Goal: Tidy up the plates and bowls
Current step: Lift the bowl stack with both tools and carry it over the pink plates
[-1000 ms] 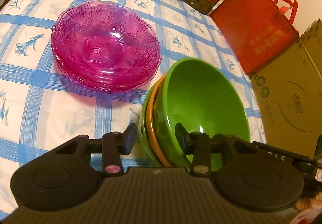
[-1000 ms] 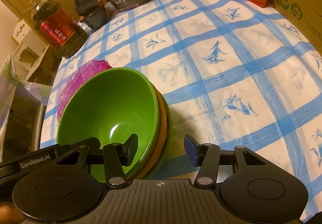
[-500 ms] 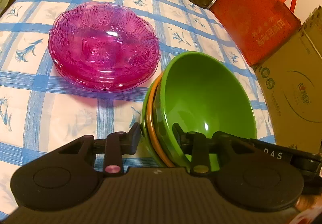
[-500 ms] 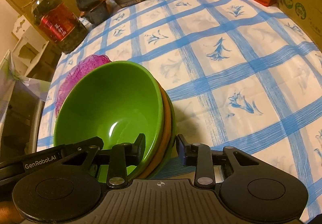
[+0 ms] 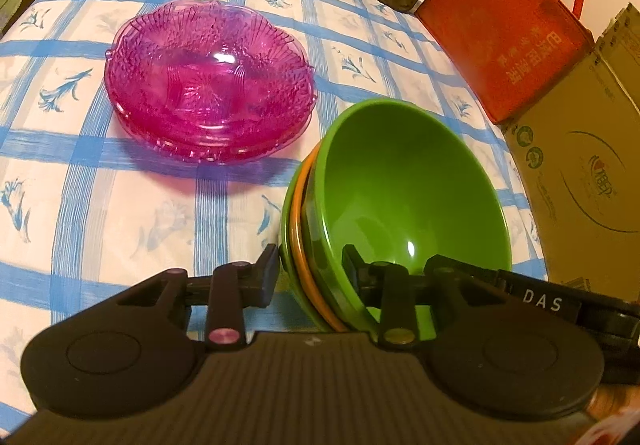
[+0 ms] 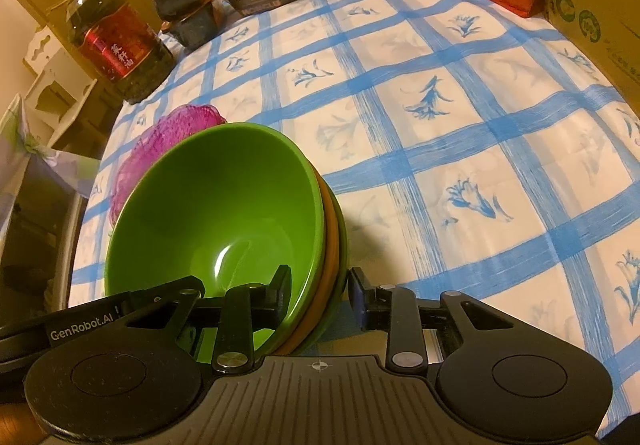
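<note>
We hold the left claw (image 5: 310, 271) and the right claw (image 6: 318, 293) clamped on opposite rims of the nested bowl stack (image 5: 400, 205), green over orange over green, just ahead of both on the blue-checked desk (image 6: 460, 125). Beyond the left claw, to its left, sit stacked magenta glass plates (image 5: 208, 85); an orange tote bag (image 5: 504, 41) stands far right.
</note>
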Demonstrator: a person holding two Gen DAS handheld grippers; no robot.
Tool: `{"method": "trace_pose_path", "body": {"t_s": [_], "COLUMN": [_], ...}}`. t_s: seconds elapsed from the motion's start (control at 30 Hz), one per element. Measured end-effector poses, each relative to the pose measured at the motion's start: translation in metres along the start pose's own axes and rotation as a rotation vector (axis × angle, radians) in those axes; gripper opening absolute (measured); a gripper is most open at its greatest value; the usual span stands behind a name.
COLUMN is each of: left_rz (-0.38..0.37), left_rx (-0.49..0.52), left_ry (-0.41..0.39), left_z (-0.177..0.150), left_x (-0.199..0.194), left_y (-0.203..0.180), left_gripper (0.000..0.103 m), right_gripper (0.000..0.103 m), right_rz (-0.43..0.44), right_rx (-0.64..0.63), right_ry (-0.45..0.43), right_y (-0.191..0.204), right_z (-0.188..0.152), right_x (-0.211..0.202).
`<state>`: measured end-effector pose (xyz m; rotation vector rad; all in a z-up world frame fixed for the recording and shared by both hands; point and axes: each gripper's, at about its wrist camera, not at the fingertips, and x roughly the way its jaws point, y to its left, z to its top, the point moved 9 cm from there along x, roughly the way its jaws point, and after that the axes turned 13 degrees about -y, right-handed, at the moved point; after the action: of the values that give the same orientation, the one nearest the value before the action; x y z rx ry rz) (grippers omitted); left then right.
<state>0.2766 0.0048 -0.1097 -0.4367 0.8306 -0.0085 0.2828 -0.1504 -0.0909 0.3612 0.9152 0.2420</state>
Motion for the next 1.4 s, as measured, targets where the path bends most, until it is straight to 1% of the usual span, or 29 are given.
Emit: {"method": "trace_pose_path", "body": {"t_s": [0.23,0.37,0.57,0.77,1.03,1.23,1.4], "left_rz": [-0.004,-0.003,0.008,0.031,0.063,0.077,0.099], "left_rx": [-0.001,-0.003,-0.007,-0.023,-0.022,-0.023,-0.019], "left_ry": [-0.005,-0.018,-0.049,-0.083,-0.128,-0.118,-0.113], "left_z": [-0.007,-0.005,0.009,0.036,0.083,0.114,0.133], "left_x": [-0.016,-0.029,-0.048,-0.063,-0.064,-0.042,-0.02], "left_y": [0.0,0.002,0.007,0.021,0.044,0.062,0.074], "left_gripper": [0.03,0.03,0.03,0.028,0.028,0.028,0.028], "right_gripper": [0.031,0.031,0.031,0.031,0.031,0.031,0.031], "right_rz": [0.002,0.012,0.03,0.056,0.092,0.1,0.1], "right_rx": [-0.008,-0.014,-0.029,-0.063,-0.086,-0.079,-0.096], "right_ry": [0.0,-0.01,-0.028,-0.029,-0.038,-0.023,-0.01], "right_y": [0.004,0.011,0.033,0.065,0.106,0.124,0.135], "right_z": [-0.01,-0.011,-0.002,0.011,0.04,0.066,0.082], "right_x": [-0.014,-0.023,-0.032,-0.03,-0.005,0.03,0.061]}}
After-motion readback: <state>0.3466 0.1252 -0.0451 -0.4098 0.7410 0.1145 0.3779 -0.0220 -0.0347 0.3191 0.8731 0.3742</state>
